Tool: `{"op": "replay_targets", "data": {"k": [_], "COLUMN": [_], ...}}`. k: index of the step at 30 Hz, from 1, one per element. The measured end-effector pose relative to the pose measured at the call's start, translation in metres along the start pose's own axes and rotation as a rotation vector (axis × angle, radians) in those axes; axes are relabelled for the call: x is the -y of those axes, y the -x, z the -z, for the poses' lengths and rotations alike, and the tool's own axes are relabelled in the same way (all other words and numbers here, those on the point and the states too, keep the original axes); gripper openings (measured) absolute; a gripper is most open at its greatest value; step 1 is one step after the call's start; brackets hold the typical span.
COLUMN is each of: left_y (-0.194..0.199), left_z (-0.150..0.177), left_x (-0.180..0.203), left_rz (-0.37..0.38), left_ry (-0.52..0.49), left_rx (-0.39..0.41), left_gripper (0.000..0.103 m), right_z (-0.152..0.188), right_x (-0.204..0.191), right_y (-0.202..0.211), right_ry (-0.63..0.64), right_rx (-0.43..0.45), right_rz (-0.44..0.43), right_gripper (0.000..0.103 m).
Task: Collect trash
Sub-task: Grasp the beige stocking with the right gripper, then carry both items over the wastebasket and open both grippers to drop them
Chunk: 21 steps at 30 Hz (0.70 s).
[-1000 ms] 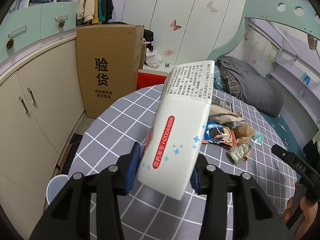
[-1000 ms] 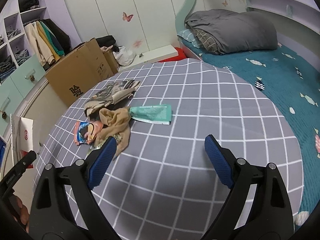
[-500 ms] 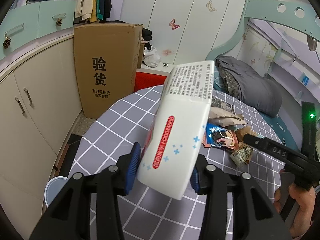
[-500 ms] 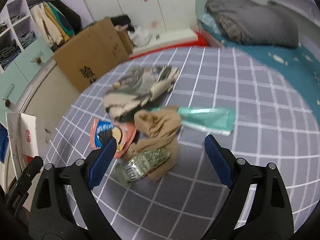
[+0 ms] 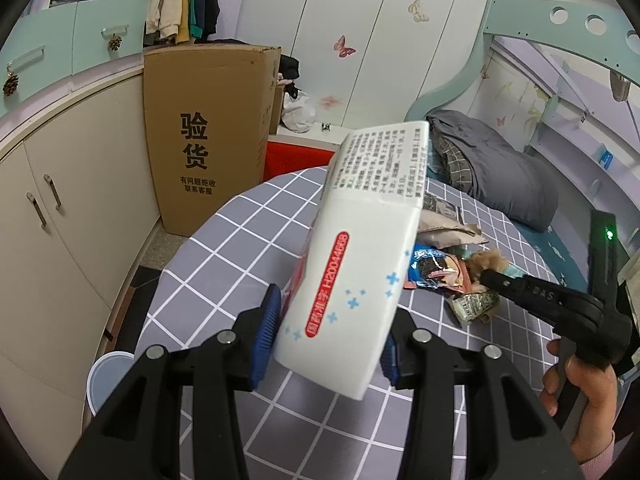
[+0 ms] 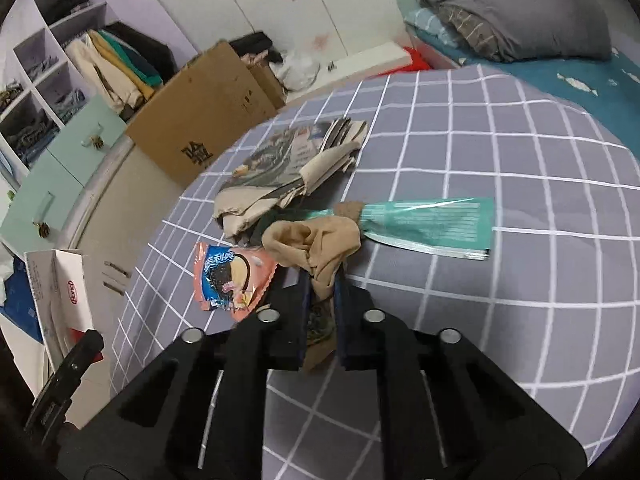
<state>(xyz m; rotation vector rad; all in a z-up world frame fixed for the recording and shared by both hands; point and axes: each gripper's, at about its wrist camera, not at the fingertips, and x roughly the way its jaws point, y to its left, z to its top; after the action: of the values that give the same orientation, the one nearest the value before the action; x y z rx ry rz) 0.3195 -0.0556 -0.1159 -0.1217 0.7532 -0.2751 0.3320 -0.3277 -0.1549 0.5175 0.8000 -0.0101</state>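
Trash lies heaped mid-table on checked cloth: newspaper, snack wrapper, teal sachet, crumpled tan stocking. Right gripper pinches the stocking's lower end, not yet lifted. Left gripper clamps an open white carton, tilted, apparently the collecting bin. Nearly everything remains.

You had even, soft indoor light and faint shadows. Fisheye bending curved both views' edges, corners went black, and the right wrist view was slightly blurred.
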Motion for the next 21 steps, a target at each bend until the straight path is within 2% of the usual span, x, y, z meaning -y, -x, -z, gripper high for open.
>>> {"op": "replay_targets", "data": {"k": [9,15,21], "left_y": [0.018,0.037,0.058], "left_z": [0.002,0.007,0.015], "left_x": [0.012,0.026,0.043], "left_rz": [0.042,0.059,0.062], "left_ry": [0.005,-0.001,-0.033], "left_rx": [0.008,0.017,0.03], "left_gripper": [0.043,0.043,0.043], "right_z": [0.007,0.018,0.028], "right_x": [-0.013,-0.022,-0.017], "right_y": [0.085,0.105,0.118], "right_ry": [0.051,0.086,0.064], "right_rx": [0.218,0.227,0.192], "right_rz": [-0.035,-0.042,-0.094], "right_gripper": [0.008,0.008,0.008]}}
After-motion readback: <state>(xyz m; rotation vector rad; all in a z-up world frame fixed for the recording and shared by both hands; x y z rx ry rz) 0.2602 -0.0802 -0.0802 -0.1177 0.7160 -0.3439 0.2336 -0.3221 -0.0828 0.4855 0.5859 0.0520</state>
